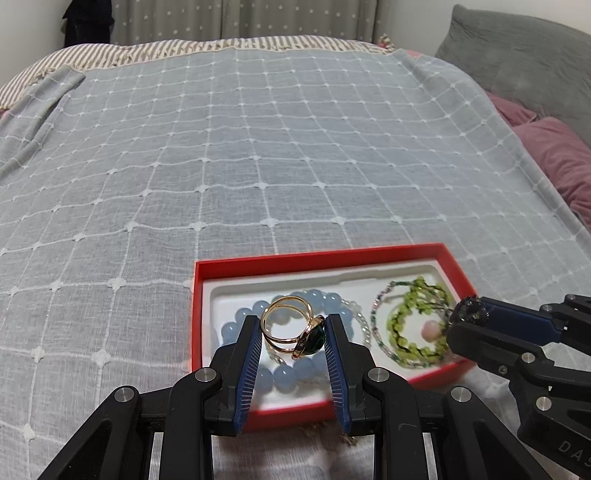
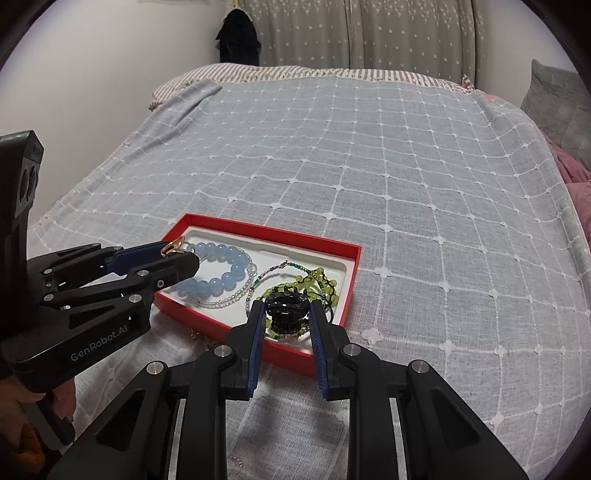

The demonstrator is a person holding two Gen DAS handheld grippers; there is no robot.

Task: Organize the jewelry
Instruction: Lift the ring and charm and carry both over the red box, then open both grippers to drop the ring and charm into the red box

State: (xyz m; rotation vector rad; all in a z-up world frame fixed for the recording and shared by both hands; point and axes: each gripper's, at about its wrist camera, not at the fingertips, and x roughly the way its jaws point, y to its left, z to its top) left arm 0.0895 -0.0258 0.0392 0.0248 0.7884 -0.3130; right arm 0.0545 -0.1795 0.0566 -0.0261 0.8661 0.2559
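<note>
My left gripper [image 1: 293, 334] pinches a gold ring [image 1: 291, 328], right gripper [image 2: 288, 314] clamps a black hair claw [image 2: 286, 312], both over the red tray [image 2: 258, 230].

The box [image 1: 317, 258] sits on the bedspread [image 1: 258, 147] — near its front edge. In it, the round-bead bracelet [image 2: 221, 273] lies left, the small-bead bracelets [image 2: 317, 284] right.

A bed [image 2: 369, 166] filled most of the room, spread with a grey-blue coverlet [image 1: 258, 147] crossed by a white grid. Beyond the coverlet lay a striped blanket [image 1: 147, 51], and behind that hung grey curtains [image 2: 369, 33] dotted with stars. Right of the coverlet sat a grey pillow [image 1: 517, 55] and mauve bedding [image 1: 554, 155]. Dark clothing [image 2: 238, 37] hung against the white wall [image 2: 110, 74].
</note>
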